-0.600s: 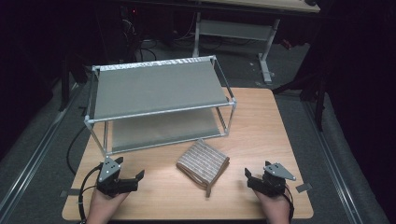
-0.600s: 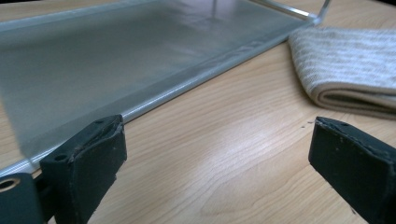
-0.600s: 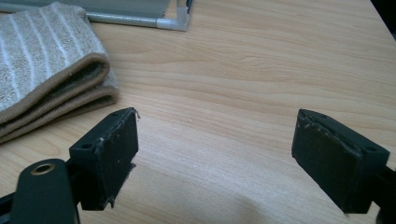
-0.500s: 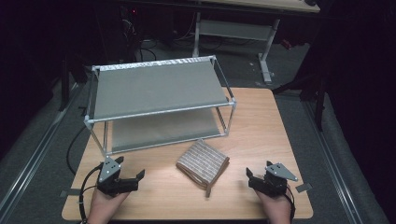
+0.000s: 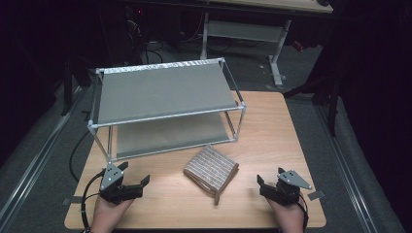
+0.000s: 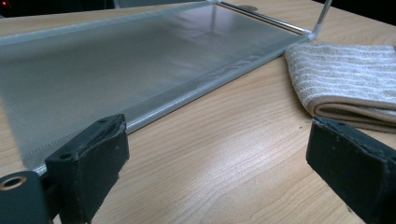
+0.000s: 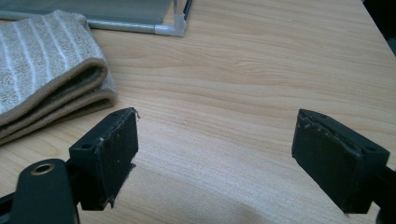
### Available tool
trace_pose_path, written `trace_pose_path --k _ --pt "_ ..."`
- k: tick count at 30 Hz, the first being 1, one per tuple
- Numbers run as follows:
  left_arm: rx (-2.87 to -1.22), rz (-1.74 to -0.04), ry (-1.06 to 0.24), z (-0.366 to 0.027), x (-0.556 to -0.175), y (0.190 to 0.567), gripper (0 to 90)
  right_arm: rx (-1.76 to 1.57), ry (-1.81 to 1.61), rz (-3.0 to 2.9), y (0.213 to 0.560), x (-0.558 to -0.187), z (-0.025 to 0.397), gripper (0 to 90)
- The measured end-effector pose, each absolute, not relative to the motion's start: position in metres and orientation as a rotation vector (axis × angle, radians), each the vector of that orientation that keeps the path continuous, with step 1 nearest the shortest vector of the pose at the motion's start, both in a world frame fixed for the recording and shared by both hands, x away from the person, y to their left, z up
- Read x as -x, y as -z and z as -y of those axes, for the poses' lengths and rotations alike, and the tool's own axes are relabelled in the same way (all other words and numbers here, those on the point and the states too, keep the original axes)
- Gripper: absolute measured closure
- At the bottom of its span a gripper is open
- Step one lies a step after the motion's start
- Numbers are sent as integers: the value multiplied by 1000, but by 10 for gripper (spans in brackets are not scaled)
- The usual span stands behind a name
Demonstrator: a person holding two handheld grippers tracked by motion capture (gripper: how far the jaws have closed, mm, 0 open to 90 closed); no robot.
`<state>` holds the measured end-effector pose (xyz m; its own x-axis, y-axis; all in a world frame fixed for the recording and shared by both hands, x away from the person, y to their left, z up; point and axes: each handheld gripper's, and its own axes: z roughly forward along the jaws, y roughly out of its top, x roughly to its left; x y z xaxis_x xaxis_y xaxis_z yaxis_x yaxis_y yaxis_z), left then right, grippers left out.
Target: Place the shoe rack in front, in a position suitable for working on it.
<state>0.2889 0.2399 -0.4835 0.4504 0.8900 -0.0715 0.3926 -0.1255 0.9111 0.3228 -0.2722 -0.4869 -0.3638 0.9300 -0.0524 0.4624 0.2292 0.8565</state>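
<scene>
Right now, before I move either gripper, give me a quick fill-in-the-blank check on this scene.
1. The folded towel lies on the ____, in front of the rack.
2. The left gripper and the right gripper both have their jaws ____.
3. The rack has ____ grey shelves, one above the other.
4. Both shelves are ____.

Missing words: table; open; two; empty

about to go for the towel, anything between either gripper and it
Nothing visible does. Only bare table lies between the folded towel and the open left gripper, and likewise the open right gripper.
</scene>
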Motion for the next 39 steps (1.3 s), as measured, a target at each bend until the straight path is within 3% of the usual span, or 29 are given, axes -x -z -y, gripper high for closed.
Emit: trace_pose_path --k 14,18,19,24,31,39 --pt "-1692 -1112 -622 -252 -284 480 85 -1166 -1156 -2022 473 -320 232 141" --pt "-1668 -1115 -621 -254 -287 480 85 -1111 -1151 -2090 467 -328 210 87" --pt "-1667 -1110 -618 -254 -287 480 85 -1112 -1136 -2129 464 -335 198 0" --pt "-1666 -1093 -619 -252 -286 479 85 -1061 -1156 -2211 461 -343 177 0" --pt "-1666 -1083 -619 -250 -287 479 85 -983 -1083 -2328 470 -360 138 0" --pt "-1664 -1087 -620 -252 -290 480 85 -1076 -888 -2449 496 -375 130 0"
